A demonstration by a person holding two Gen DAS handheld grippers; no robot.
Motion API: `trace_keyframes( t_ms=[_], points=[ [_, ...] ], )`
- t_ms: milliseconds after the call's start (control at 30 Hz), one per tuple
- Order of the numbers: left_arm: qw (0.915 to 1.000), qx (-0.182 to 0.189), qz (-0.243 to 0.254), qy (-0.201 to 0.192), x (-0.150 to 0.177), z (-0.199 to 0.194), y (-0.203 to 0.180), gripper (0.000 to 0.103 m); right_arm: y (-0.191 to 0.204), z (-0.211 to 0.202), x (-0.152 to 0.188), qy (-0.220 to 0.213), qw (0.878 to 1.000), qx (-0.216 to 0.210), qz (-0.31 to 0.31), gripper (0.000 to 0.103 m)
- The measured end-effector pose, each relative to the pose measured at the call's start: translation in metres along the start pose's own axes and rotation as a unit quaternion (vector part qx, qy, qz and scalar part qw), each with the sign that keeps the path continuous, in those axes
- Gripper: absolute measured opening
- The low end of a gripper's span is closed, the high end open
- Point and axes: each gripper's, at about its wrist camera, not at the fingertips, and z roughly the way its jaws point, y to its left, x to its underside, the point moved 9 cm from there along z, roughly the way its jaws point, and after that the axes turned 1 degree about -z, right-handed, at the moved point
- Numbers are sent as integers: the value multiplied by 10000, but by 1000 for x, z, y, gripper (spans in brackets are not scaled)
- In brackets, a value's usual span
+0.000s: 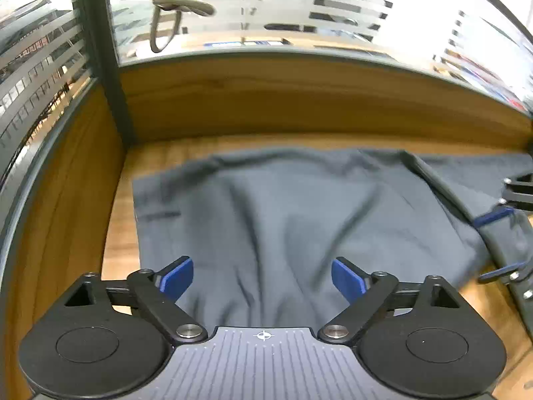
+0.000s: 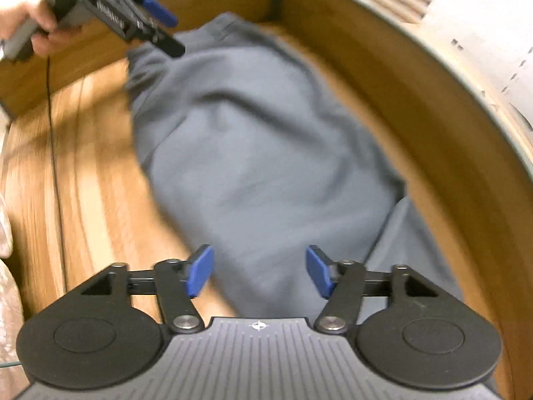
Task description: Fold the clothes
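Grey garment (image 1: 283, 220) lies spread on the wooden table (image 1: 120, 233), wrinkled, taking up most of the surface and running toward the far wooden back panel (image 1: 299, 100); its left edge stops short of the left side panel, bare wood strip between. Left gripper (image 1: 263, 278) hovers at the near edge of the cloth, blue pads (image 1: 176, 278) wide apart, nothing between them, fabric visible below the gap. Right gripper (image 2: 258, 271) also spread wide, blue pads (image 2: 200, 271) apart and empty, over the near end of the garment (image 2: 253, 153); whether the tips touch the cloth can't be told, frame is motion-blurred. In the right wrist view the garment runs from near centre away to the far left, a second layer or sleeve part showing at near right by the curved wooden wall (image 2: 433, 140). Left gripper (image 2: 156, 16) seen at far left top of that view, held by a hand (image 2: 40, 23), above the far end of the cloth. Thin dark cable (image 2: 55, 166) crosses the bare table (image 2: 93, 173) on the left. Glass partition (image 1: 299, 10) behind the back panel.
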Motion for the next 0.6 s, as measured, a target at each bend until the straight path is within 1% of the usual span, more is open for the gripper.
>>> trace_keyframes(
  t_ms=[100,133,167,267,300,333,400,467,533,600],
  points=[
    [10000,-1,74,47,18,-13,-8,94,32,13,8,96,9992,101,-375,75],
    [9999,-11,82,75,24,-16,-11,94,37,18,8,115,9982,223,-553,75],
    [9999,-20,77,92,29,-19,-13,95,47,12,11,126,9970,314,-690,75],
    [9998,-63,83,144,47,-31,-19,96,50,28,4,135,9945,510,-908,73],
    [9997,-120,129,177,54,-34,-20,96,50,31,2,132,9943,530,-920,67],
    [9995,-173,168,202,59,-36,-21,96,49,33,1,120,9939,577,-934,55],
    [9990,-280,250,230,69,-41,-23,96,44,37,-2,133,9938,625,-908,41],
    [9988,-356,242,253,78,-44,-22,96,40,37,-3,131,9949,591,-811,33],
    [9986,-366,196,340,88,-45,-20,96,37,35,-3,128,9954,580,-752,21],
    [9982,-362,156,451,98,-45,-18,96,36,31,0,139,9958,524,-735,17]
  ],
)
